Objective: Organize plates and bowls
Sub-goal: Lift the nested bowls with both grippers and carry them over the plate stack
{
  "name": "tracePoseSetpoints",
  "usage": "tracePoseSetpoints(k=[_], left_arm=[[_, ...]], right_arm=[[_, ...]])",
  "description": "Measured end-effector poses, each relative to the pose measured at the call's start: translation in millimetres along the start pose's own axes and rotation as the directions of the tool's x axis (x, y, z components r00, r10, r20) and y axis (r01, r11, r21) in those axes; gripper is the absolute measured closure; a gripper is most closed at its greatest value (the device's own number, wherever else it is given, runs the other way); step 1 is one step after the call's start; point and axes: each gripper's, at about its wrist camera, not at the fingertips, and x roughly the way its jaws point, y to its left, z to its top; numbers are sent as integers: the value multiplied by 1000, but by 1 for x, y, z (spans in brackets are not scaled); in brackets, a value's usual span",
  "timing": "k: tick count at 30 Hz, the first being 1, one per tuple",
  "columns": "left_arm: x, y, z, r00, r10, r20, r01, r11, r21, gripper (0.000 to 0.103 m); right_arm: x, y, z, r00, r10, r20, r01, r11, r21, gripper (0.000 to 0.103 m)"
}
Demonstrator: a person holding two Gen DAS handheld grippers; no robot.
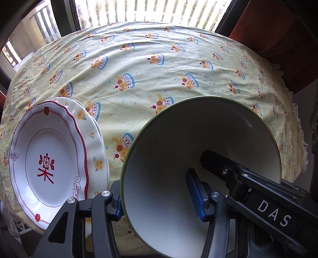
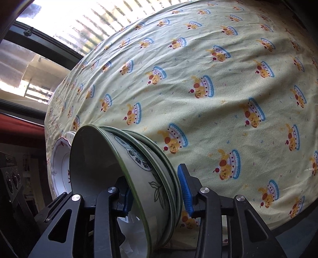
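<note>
A white bowl with a green rim (image 1: 169, 168) fills the lower middle of the left wrist view. My left gripper (image 1: 159, 200) straddles its near wall, one blue pad outside and one inside, with a clear gap at the inner pad. My right gripper (image 2: 157, 195) spans the rims of a nest of green-rimmed bowls (image 2: 139, 168), its left pad inside the top bowl, its right pad just outside. Its black finger (image 1: 218, 162) reaches into the bowl in the left view. A red-trimmed plate (image 1: 45, 158) lies on a yellow-flowered plate (image 1: 95, 142) at the left.
The table wears a pale yellow cloth with a cake print (image 1: 159, 65). A window with bars is behind it (image 1: 149, 12). A red chair (image 1: 278, 35) stands at the far right corner. The plate stack also shows at the left in the right wrist view (image 2: 59, 164).
</note>
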Motion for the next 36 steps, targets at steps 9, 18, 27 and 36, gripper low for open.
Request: tracePoseSetpoints(k=[9,18,27,36], left_arm=[[-3,-5,-5,998,56,13,-55,997,-54,54],[-9,-8,-14,998,57,18,-54,990,-134,54],[-42,-2,-12,996,62,71,-49,983,-179,54],[-69,17,-10,991,59,119,-41,988,-151,55]], right_arm=[[0,2,3,1000,-12,-15,11,998,-67,59],[-8,-1,3,999,-13,-32,9,990,-144,59],[-32,18,8,1000,3,-12,-5,980,-200,59],[-51,46,3,999,7,47,3,979,-206,59]])
